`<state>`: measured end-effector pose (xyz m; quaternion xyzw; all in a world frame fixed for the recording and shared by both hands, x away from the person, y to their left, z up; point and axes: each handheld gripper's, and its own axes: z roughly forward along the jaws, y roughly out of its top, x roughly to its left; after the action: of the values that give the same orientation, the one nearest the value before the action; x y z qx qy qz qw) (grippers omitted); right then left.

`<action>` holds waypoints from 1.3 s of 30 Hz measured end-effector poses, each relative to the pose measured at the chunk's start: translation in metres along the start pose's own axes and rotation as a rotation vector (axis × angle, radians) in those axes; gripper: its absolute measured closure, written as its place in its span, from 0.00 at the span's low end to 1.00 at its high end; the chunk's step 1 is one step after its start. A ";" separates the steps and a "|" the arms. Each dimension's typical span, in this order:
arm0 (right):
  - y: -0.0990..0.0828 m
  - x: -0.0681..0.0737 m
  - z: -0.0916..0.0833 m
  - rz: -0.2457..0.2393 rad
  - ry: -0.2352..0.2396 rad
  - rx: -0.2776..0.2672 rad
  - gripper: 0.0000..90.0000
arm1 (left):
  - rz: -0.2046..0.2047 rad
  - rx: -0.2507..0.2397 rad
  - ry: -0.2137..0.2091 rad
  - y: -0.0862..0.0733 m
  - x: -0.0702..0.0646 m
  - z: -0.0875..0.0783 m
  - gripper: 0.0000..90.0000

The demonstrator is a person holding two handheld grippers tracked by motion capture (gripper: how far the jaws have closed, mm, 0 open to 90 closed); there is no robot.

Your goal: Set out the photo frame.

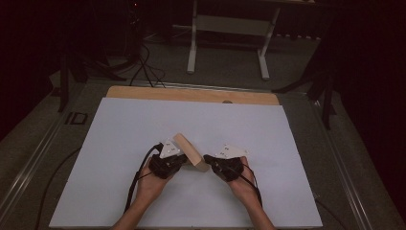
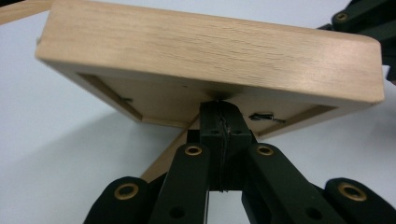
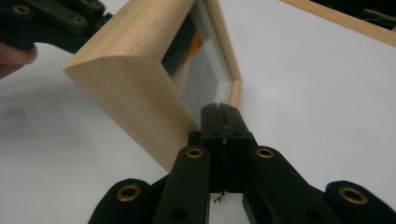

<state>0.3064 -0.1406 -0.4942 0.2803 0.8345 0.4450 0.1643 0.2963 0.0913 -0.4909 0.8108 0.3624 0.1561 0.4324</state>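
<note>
A light wooden picture frame [image 1: 191, 151] stands tilted on the white table top [image 1: 143, 124] between my two grippers. My left gripper [image 1: 184, 158] is shut, and its tips touch the frame's recessed back panel [image 2: 173, 100]. A wooden strip [image 2: 163, 161] runs down from the panel beside the jaws. My left gripper [image 2: 219, 109] sits under the frame's thick top edge [image 2: 210, 51]. My right gripper [image 1: 207, 158] is shut too. In its own view my right gripper [image 3: 219, 109] rests at the frame's front, by the glass [image 3: 205, 70] and the side rail [image 3: 126, 79].
A bare wooden strip [image 1: 191, 95] borders the table's far edge. Behind it stand a white desk frame [image 1: 230, 28], dark stands and floor cables [image 1: 143, 62]. The other gripper shows at top right [image 2: 364, 18] and top left [image 3: 51, 18], with a fingertip [image 3: 14, 56].
</note>
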 end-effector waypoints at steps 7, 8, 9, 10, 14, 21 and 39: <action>0.001 0.006 0.001 -0.014 0.014 0.002 1.00 | -0.007 -0.001 0.008 0.000 0.003 0.000 0.99; 0.001 0.007 0.001 -0.013 0.016 0.003 1.00 | -0.012 0.000 0.005 -0.001 0.003 0.000 1.00; 0.001 0.008 0.002 -0.016 0.019 0.002 1.00 | -0.014 -0.001 0.002 -0.001 0.004 0.001 0.99; 0.002 0.009 0.002 -0.020 0.021 0.003 1.00 | -0.018 -0.005 0.001 -0.001 0.005 0.001 0.99; 0.003 0.013 0.004 -0.030 0.036 0.006 1.00 | -0.033 -0.009 -0.002 -0.002 0.009 0.001 0.99; 0.006 0.021 0.007 -0.049 0.051 0.009 1.00 | -0.048 -0.007 -0.018 -0.004 0.015 0.001 0.99; 0.007 0.014 -0.002 -0.020 0.017 -0.016 0.77 | -0.113 -0.058 0.018 -0.003 0.032 -0.023 0.88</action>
<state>0.2966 -0.1305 -0.4870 0.2667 0.8351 0.4523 0.1639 0.3041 0.1291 -0.4823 0.7747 0.4067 0.1492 0.4606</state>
